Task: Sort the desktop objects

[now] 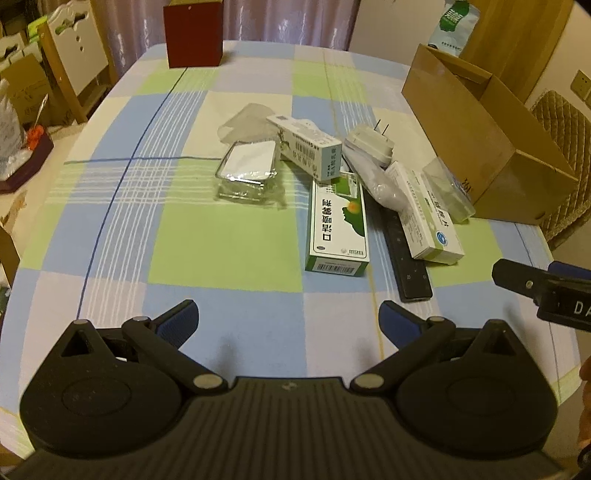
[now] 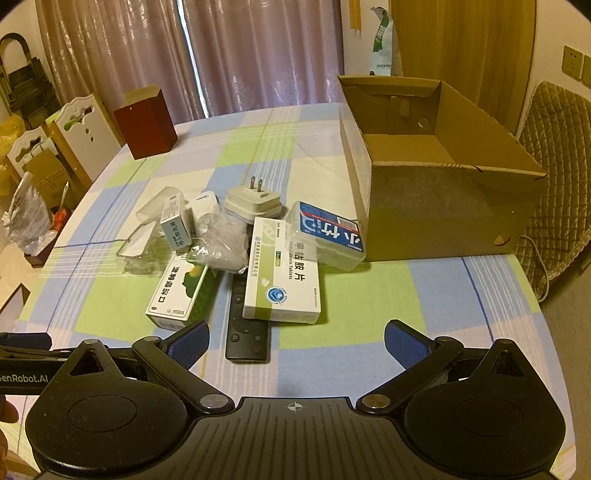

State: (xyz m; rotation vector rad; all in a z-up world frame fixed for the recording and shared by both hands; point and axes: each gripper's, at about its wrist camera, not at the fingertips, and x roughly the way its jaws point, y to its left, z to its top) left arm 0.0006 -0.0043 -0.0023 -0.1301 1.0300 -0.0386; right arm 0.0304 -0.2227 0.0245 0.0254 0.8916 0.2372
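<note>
A pile of small things lies mid-table: a green-and-white medicine box [image 1: 338, 229] [image 2: 179, 288], a white tablet box [image 2: 282, 282] [image 1: 424, 210], a black remote [image 2: 247, 321] [image 1: 406, 254] partly under it, a white plug adapter [image 2: 253, 201] [image 1: 369, 142], a clear plastic case [image 2: 325, 232], a small blue-white box [image 1: 304, 142] [image 2: 173, 221], a crumpled bag [image 2: 225, 243] and a clear tray [image 1: 249, 171]. My left gripper [image 1: 288, 319] stands open near the table's front edge, short of the pile. My right gripper [image 2: 297, 343] is open just before the remote's near end. Neither holds anything.
An open cardboard box [image 2: 439, 173] [image 1: 476, 136] stands at the right of the table, empty inside. A dark red box [image 1: 194, 33] [image 2: 146, 123] sits at the far edge. Chairs [image 2: 554, 177] flank the checked tablecloth [image 1: 221, 240]. Clutter lies on the floor at left.
</note>
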